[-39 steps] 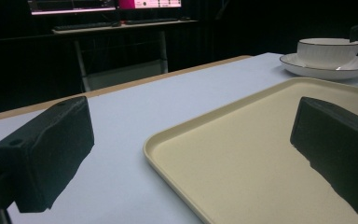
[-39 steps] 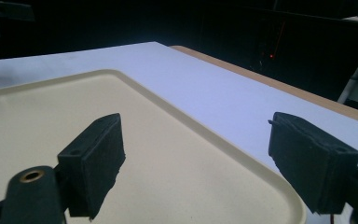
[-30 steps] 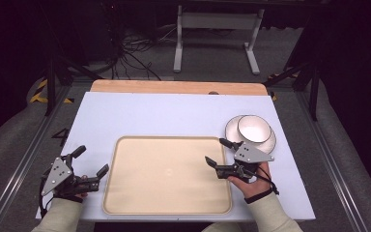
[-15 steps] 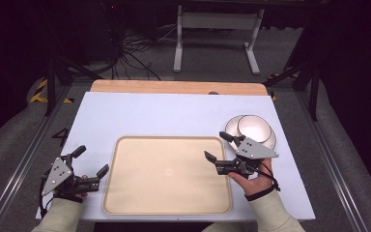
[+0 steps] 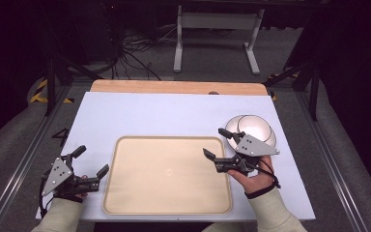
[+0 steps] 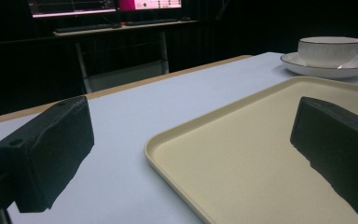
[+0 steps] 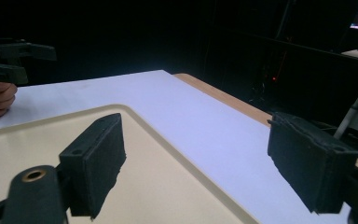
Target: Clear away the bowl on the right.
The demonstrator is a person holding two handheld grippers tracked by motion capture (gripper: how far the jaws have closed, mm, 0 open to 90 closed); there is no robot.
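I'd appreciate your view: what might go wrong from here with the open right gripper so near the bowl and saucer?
1. The right gripper hangs open beside the bowl on its saucer; a careless swing may knock them.
2. Gripping the bowl alone may drag or tip the saucer.
3. The tray rim could catch a low jaw.

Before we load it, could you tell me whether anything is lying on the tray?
No, the tray is bare across its whole beige surface.

On the bench (image 5: 125, 116) there was one beige tray (image 5: 125, 193). Beside its far right corner stood one white bowl (image 5: 257, 126), set on one white plate (image 5: 232, 126). Two grippers were in view, one left gripper (image 5: 92, 164) and one right gripper (image 5: 216, 142), each with two black jaws.
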